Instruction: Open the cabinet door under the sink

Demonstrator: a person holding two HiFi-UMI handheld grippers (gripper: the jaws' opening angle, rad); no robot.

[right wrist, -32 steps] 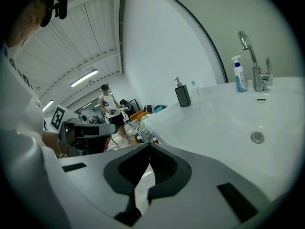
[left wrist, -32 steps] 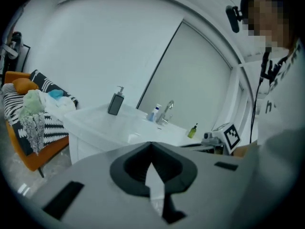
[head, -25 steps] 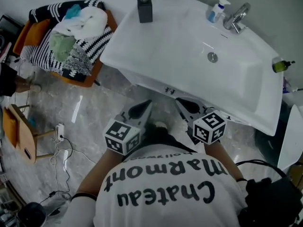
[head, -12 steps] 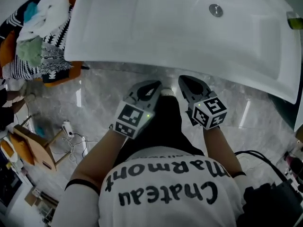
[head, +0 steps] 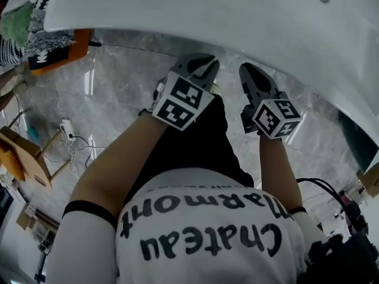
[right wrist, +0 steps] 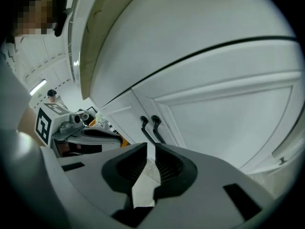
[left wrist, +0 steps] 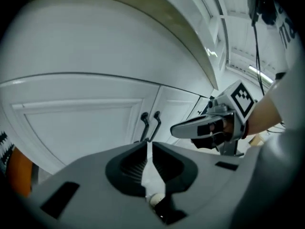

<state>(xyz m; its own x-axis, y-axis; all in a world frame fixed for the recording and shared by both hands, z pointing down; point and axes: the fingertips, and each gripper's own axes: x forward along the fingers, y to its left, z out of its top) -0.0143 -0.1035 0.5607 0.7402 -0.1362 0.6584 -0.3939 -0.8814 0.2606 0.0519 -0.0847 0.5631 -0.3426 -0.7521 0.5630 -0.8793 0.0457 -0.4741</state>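
left gripper (left wrist: 148,145) clenched, empty | right gripper (right wrist: 151,148) just opening, empty | cabinet handles (left wrist: 150,122) partly hidden

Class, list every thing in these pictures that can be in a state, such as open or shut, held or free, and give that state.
left door: shut
right door: shut
handles: free, neither gripper on them
left gripper: jaws shut, nothing between them
right gripper: jaws a slit apart, have just been opening, nothing between them
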